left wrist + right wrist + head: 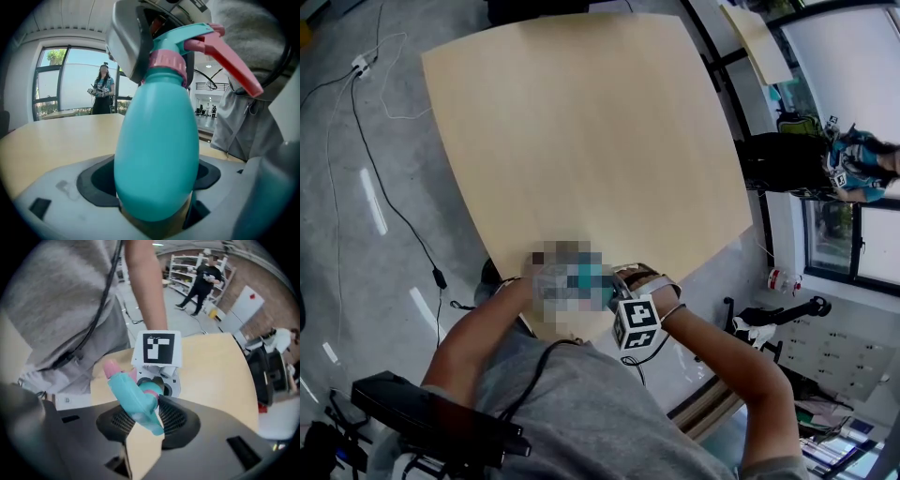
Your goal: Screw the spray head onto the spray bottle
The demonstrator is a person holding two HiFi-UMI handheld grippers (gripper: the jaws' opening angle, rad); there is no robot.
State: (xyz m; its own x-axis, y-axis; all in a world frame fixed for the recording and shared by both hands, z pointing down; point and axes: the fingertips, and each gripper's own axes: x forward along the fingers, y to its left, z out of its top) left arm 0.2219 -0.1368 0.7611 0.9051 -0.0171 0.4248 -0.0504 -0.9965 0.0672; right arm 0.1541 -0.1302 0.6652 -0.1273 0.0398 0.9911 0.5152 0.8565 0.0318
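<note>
Teal spray bottle (157,154) under spray head (185,36)

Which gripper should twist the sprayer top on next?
The right gripper. Its fingers pinch the spray head, which sits atop the teal bottle. The left gripper clamps the bottle's body, so it is probably best holding that steady.

Pale wooden counter (581,122); grey floor (337,281) — black cable (439,277) trailing across; window (75,79) — a person (102,96) standing before it; white shelving (185,269) beyond.
</note>
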